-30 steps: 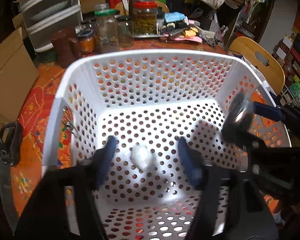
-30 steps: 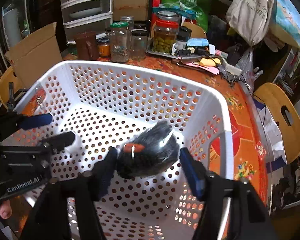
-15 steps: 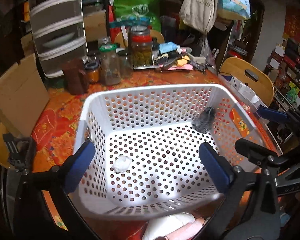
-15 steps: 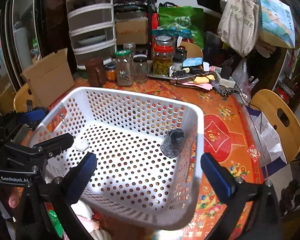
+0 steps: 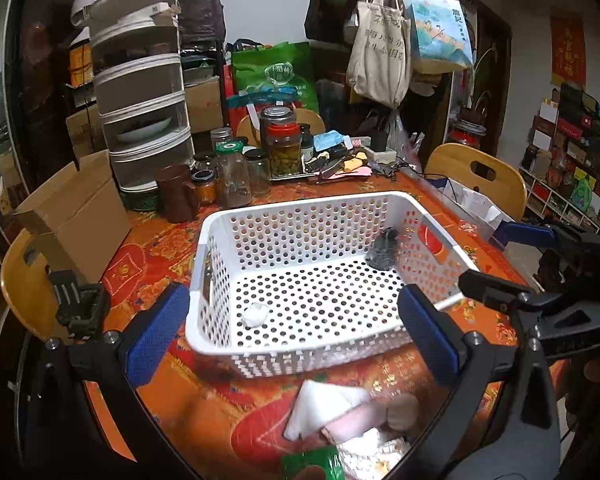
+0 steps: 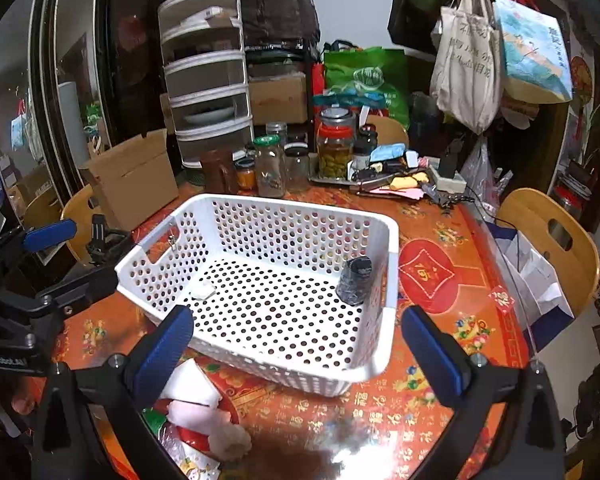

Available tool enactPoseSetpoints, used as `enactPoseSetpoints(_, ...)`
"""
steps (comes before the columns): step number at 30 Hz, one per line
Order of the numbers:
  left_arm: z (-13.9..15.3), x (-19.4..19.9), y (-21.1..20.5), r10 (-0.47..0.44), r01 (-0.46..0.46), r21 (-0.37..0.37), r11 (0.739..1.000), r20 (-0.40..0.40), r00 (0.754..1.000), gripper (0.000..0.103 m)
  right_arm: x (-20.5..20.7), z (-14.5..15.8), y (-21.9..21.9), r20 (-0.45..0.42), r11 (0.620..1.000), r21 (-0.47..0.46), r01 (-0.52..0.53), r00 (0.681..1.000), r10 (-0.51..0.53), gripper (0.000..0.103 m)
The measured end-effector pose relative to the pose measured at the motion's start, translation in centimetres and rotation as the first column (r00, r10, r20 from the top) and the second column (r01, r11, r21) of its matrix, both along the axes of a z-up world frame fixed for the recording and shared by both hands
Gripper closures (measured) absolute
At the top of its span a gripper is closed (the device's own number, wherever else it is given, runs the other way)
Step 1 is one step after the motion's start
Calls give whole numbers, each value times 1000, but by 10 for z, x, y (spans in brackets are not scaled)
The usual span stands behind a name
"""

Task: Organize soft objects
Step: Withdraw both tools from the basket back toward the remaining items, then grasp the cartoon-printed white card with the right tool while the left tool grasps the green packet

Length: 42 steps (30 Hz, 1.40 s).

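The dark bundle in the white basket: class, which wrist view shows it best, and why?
The right wrist view. There the dark bundle stands large and sharp against the white basket wall. In the left wrist view it is smaller, blurrier, in the far corner.

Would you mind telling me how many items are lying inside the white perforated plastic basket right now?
2. A small white soft lump lies near the basket's front-left corner; a dark grey bundle leans against its right wall. Nothing else shows inside.
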State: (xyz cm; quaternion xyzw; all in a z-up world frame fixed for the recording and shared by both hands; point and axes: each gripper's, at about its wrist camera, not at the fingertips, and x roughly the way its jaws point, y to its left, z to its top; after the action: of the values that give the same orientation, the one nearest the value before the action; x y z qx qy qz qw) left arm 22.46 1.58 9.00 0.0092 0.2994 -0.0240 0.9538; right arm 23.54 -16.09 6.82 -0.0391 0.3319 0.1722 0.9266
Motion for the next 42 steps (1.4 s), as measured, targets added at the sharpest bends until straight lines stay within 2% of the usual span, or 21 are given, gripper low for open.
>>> enactPoseSetpoints(5,5,-30,2,-8,8,-18,1000,22,1000,0,-23,6,-7,31,1000,4,10,999,-10,0)
enactPoseSetpoints(12,3,-61,5,19,-18,-25,1000,28,999,0,-49,3,-16,28,999,46,10,1000,-11,0)
enactPoseSetpoints(20,-21,-112,15,40,-38,-42,998,50,998,0,-93,-16,-17,25,997,76,13,1000,-15,0)
enactPoseSetpoints(25,-48,-138,24,44,-42,-82,996,27,999,0,-125,-35,-17,36,996,87,14,999,-17,0)
enactPoseSetpoints(29,-82,-146,20,27,-29,-80,996,-28,999,0,-141,-50,-19,40,993,114,10,999,-14,0)
enactPoseSetpoints(33,-121,-141,13,-3,-5,-92,996,-96,995,0,-150,-76,-19,-2,988,157,7,1000,-6,0)
enactPoseSetpoints(36,-147,-140,12,-7,-7,-102,995,-133,991,0,-152,-100,-12,-54,990,141,6,999,2,0)
enactPoseSetpoints(42,-175,-137,12,-21,6,-98,995,-154,988,3,-154,-139,8,-126,992,124,-6,992,22,12)
